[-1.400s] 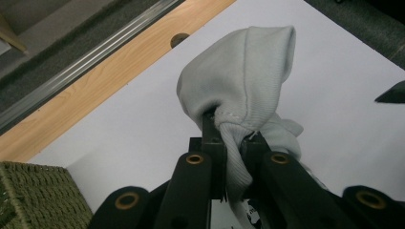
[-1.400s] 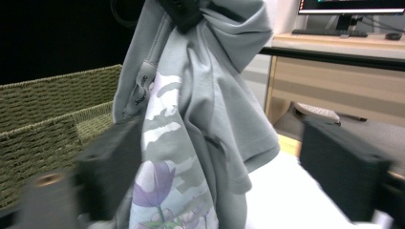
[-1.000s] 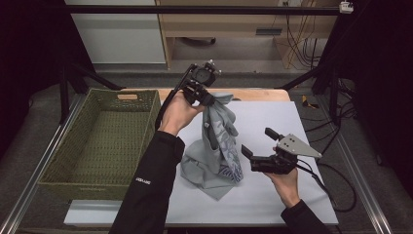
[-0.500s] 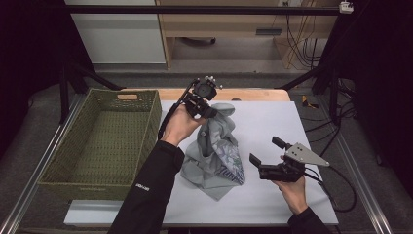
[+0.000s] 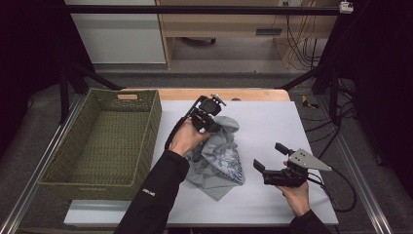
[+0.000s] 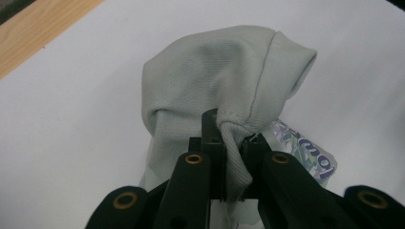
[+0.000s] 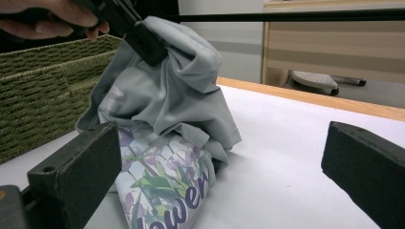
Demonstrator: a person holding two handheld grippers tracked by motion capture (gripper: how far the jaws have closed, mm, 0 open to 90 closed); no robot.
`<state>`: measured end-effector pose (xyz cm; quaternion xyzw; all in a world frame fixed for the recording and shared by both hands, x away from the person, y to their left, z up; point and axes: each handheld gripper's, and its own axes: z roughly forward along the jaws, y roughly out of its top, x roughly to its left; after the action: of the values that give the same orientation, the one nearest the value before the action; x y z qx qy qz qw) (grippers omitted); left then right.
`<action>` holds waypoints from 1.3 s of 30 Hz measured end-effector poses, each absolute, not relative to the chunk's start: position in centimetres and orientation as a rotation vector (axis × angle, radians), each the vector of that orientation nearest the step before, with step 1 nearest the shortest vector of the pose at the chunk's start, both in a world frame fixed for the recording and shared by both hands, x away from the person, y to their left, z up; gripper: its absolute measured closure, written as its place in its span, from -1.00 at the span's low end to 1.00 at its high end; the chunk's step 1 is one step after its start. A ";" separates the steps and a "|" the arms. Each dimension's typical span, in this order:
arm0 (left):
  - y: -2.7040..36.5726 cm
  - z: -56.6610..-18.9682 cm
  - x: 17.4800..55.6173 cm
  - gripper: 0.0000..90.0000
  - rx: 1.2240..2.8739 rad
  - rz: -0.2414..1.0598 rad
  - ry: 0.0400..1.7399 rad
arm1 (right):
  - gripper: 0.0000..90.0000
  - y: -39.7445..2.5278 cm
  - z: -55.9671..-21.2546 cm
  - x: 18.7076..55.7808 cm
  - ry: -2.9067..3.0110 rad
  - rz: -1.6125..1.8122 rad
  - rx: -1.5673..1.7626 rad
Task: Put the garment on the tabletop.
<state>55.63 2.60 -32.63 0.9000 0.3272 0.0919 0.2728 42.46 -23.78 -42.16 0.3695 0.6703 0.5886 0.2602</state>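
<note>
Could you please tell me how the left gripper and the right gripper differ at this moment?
The left gripper is shut on a bunched fold of the grey T-shirt; the right gripper stands open and holds nothing. The left gripper is at the shirt's top; the right gripper is beside the shirt, apart from it, jaws pointing toward it. Both are black, two-jawed and hand-held.

Black tongs [image 5: 210, 117] — grey plate, black sleeves
</note>
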 end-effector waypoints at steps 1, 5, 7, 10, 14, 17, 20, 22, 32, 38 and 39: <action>2.5 -32.8 55.7 0.85 2.433 0.243 0.884 | -0.99 -23.9 -42.3 42.4 1.828 1.575 0.993; 2.5 -33.3 55.6 0.82 2.444 0.243 0.867 | -0.99 -24.0 -42.4 42.3 1.833 1.571 1.005; 2.4 -33.4 55.5 0.65 2.423 0.244 0.868 | -0.99 -24.1 -42.4 42.3 1.832 1.578 0.992; 2.4 -33.1 55.2 0.20 2.389 0.256 0.853 | -0.99 -24.2 -42.4 42.3 1.819 1.580 0.995; 2.8 -32.1 54.5 -0.09 2.324 0.284 0.829 | -0.99 -24.3 -42.3 42.2 1.819 1.589 0.999; 3.2 -31.5 54.0 -0.30 2.268 0.303 0.823 | -0.99 -24.4 -42.3 42.1 1.822 1.576 1.004; 3.7 -30.9 53.3 -0.46 2.206 0.329 0.829 | -0.99 -24.4 -42.3 42.1 1.820 1.577 1.001; 4.1 -30.5 52.8 -0.55 2.185 0.346 0.814 | -0.99 -24.4 -42.3 42.2 1.818 1.580 1.002; 6.8 -30.9 49.8 -0.75 2.028 0.412 0.742 | -0.99 -24.3 -42.4 42.3 1.823 1.578 1.007; 9.2 -32.0 48.7 -0.76 1.853 0.425 0.716 | -0.99 -24.3 -42.4 42.3 1.823 1.579 1.016; 9.5 -32.3 48.5 -0.76 1.836 0.425 0.712 | -0.99 -24.4 -42.5 42.3 1.825 1.582 1.005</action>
<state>48.50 9.51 -32.29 0.7705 0.2987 0.1784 0.5342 42.32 -24.38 -42.46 0.3708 0.6737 0.5841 0.2597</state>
